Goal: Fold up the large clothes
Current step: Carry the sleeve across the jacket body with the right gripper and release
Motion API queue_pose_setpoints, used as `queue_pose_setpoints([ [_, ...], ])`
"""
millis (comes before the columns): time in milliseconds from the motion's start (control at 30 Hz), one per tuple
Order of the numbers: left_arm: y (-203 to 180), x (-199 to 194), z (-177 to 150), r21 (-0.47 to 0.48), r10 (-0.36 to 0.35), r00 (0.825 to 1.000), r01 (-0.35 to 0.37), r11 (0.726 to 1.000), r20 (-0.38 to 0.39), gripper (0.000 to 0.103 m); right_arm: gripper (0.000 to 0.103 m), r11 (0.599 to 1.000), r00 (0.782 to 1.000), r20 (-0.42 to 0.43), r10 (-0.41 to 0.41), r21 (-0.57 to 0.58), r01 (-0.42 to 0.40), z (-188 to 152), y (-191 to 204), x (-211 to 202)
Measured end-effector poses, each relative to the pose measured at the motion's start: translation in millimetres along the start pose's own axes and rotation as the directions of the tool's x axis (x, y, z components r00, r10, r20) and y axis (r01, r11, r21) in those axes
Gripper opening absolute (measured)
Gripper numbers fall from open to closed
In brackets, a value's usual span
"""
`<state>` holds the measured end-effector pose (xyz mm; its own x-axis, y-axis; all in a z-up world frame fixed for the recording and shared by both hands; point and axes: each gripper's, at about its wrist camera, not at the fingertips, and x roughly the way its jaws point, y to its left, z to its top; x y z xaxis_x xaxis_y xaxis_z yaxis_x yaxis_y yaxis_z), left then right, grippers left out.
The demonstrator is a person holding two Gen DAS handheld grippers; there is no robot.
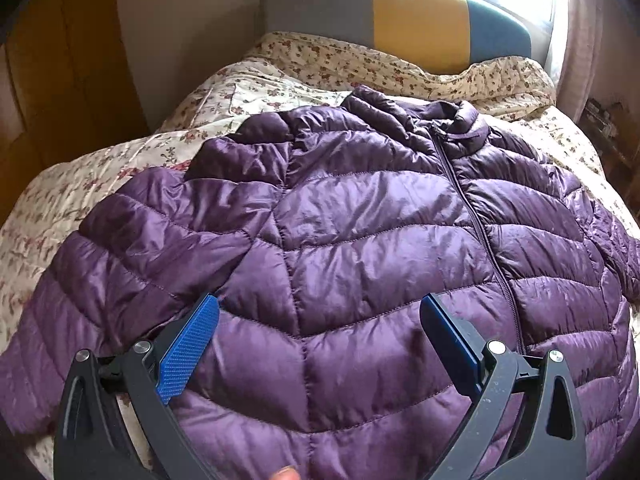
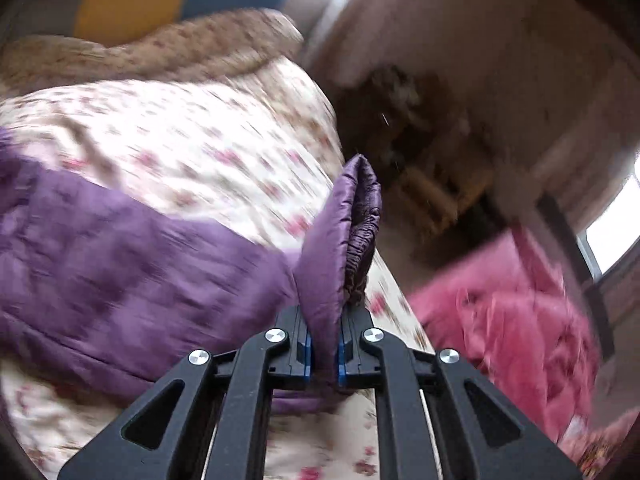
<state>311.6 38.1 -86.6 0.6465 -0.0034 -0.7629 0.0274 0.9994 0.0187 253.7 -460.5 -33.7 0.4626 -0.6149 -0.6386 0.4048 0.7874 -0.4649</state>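
The purple jacket is lying front up on the floral quilt, zipped closed, its collar pointing toward the headboard and one sleeve trailing off toward the near left edge of the bed. The left gripper is hovering just over the lower front of the jacket with its blue-padded fingers spread wide, nothing between them. The right gripper is pinching the cuff of the other sleeve, its fingers pressed tight on the fabric, the cuff sticking up past the tips. That view is blurring heavily. Beyond the bed's edge, a pink heap is sitting lower down; I cannot tell what it is.
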Motion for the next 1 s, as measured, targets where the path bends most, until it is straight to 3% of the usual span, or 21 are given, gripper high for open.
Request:
queue_pose_setpoints([
  [167,10,-5,-2,-0.009,-0.011,1.0,0.011,1.0,0.012,0.1,0.007,0.992,0.989,0.119,0.084,-0.102,-0.072,24,64,-48],
  [433,30,-12,-6,-0.04,-0.03,0.999,0.031,0.999,0.034,0.1,0.007,0.955,0.949,0.206,0.239,-0.228,-0.191,33,158,-107],
  [733,41,-19,-12,-0.074,-0.04,0.997,0.044,0.996,0.06,0.1,0.007,0.901,0.908,0.208,0.364,-0.328,-0.285,39,238,-141],
  [1000,63,-27,-15,-0.114,-0.044,0.996,0.052,0.992,0.073,0.1,0.007,0.823,0.857,0.184,0.482,-0.431,-0.371,25,298,-168],
])
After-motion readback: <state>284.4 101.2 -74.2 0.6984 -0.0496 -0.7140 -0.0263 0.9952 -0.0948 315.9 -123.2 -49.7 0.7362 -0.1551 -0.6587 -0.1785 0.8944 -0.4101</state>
